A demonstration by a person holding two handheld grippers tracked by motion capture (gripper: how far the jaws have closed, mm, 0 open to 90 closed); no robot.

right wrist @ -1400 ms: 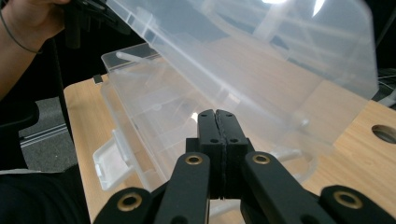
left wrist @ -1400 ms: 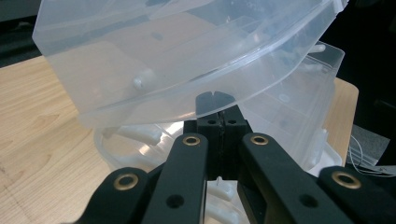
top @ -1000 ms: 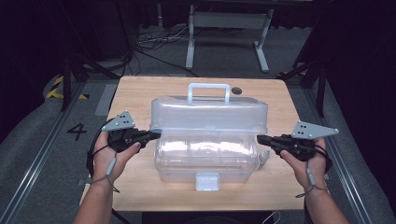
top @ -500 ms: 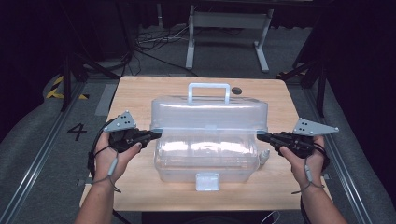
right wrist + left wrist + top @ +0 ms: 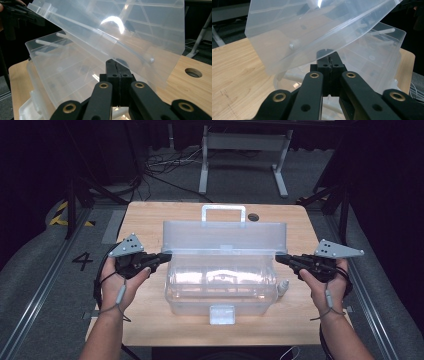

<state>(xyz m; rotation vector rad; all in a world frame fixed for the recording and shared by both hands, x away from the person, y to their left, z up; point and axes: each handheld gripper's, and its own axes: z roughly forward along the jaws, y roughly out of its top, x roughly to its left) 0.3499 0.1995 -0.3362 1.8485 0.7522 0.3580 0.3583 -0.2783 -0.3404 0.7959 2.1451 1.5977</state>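
Note:
A clear plastic storage box (image 5: 220, 290) stands on the wooden table (image 5: 145, 220) with its hinged lid (image 5: 225, 237) tilted up, its handle (image 5: 223, 212) at the far side. My left gripper (image 5: 167, 256) is shut, with its tip against the lid's left end. My right gripper (image 5: 279, 259) is shut too, its tip against the lid's right end. In the left gripper view the closed jaws (image 5: 328, 58) sit just under the lid's lower edge (image 5: 312, 30). The right gripper view has the same picture: closed jaws (image 5: 115, 66) under the lid (image 5: 130, 32). Nothing sits between either pair of jaws.
The box's front latch (image 5: 222, 314) faces me near the table's front edge. A round hole (image 5: 253, 217) is in the tabletop behind the box. A metal stand (image 5: 240, 150) and cables lie on the floor beyond the table. Rails run along both sides.
The right gripper's tip and the lid's right end have risen slightly. The left hand has hardly moved. Both pairs of jaws stay shut.

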